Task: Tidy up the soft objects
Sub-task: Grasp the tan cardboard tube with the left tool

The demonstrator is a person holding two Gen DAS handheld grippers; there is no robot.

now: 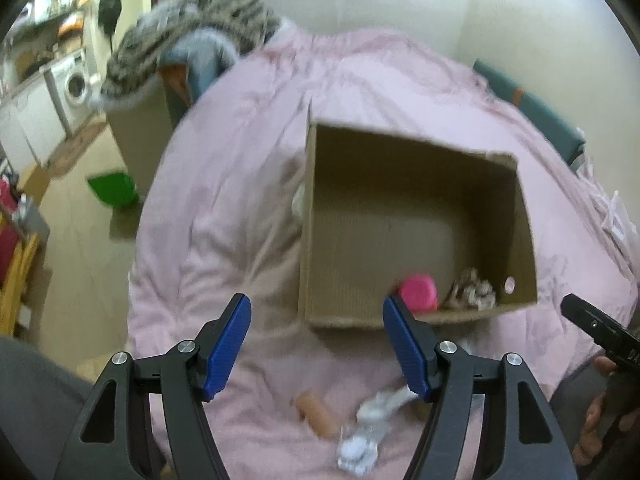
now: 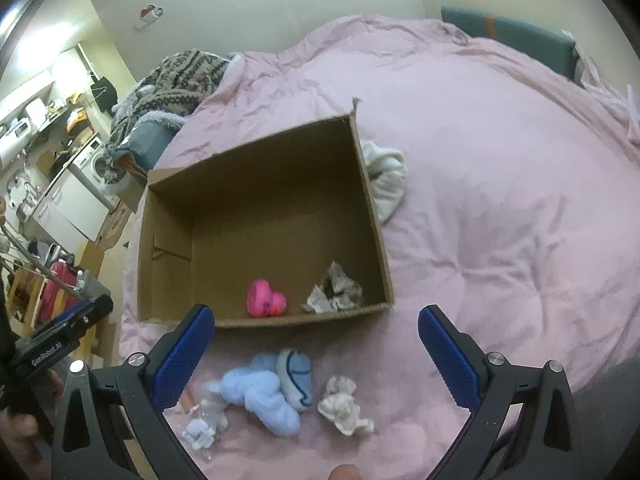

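Right wrist view: right gripper (image 2: 316, 356) spread wide, nothing between its blue pads (image 2: 182, 356). Just ahead and below, between the fingers, a loose cluster on the pink duvet (image 2: 500, 208): a light-blue plush toy (image 2: 260, 398), a blue-and-white sock (image 2: 298, 376) touching its right side, a cream crumpled cloth (image 2: 344, 404) just right of that, and a clear plastic wrapper (image 2: 204, 420) toward the left finger. Beyond the fingertips, an open cardboard box (image 2: 168, 216) sits on the duvet; inside, against the near wall, a pink soft toy (image 2: 264, 300) and a grey-white crumpled cloth (image 2: 334, 290), slightly apart. A white garment (image 2: 386, 176) lies against the box's far right outer wall.

Left wrist view (blurred): left gripper (image 1: 316, 354) also wide open and empty. The box's near wall stands just past the fingertips, with the pink toy behind the right finger. Below, between the fingers, a tan cylinder (image 1: 318, 412) and the wrapper beside it.

Room: patterned knit blanket (image 2: 180, 76) heaped at the bed's far left edge; washing machine (image 2: 94, 162) and cabinets farther left; teal headboard (image 2: 516, 38) at far right; pale walls.
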